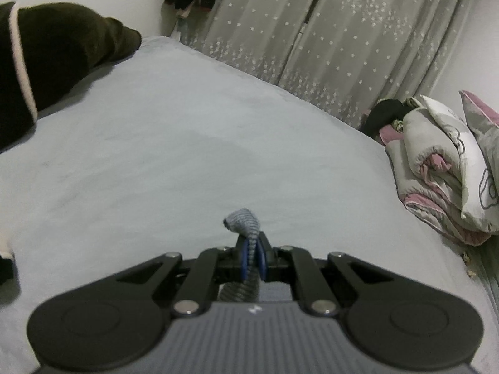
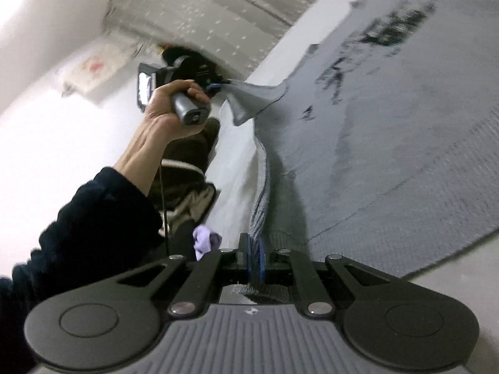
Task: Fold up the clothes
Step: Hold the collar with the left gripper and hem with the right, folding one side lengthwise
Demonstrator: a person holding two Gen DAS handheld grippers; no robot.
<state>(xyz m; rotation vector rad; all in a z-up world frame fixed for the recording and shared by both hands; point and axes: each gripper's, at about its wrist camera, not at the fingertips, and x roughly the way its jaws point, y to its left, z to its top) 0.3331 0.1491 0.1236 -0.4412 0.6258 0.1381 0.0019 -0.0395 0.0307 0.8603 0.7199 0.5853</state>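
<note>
Ribbed grey knit garment [image 2: 389,118], matt black plastic claw [image 1: 253,260], smooth pale bedsheet [image 1: 156,155], fuzzy dark fleece [image 1: 56,50]

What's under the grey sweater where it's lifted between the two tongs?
Under the raised grey sweater only the pale bed sheet shows, beside its ribbed hem. Both the left tongs and right tongs pinch its edge. Whatever lies beneath the spread part is covered.

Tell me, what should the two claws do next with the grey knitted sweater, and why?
Probably lift and spread it flat. The left claw and right claw each pinch an edge of the grey knitted sweater, which hangs between them above the pale grey bed sheet, not yet folded.
</note>
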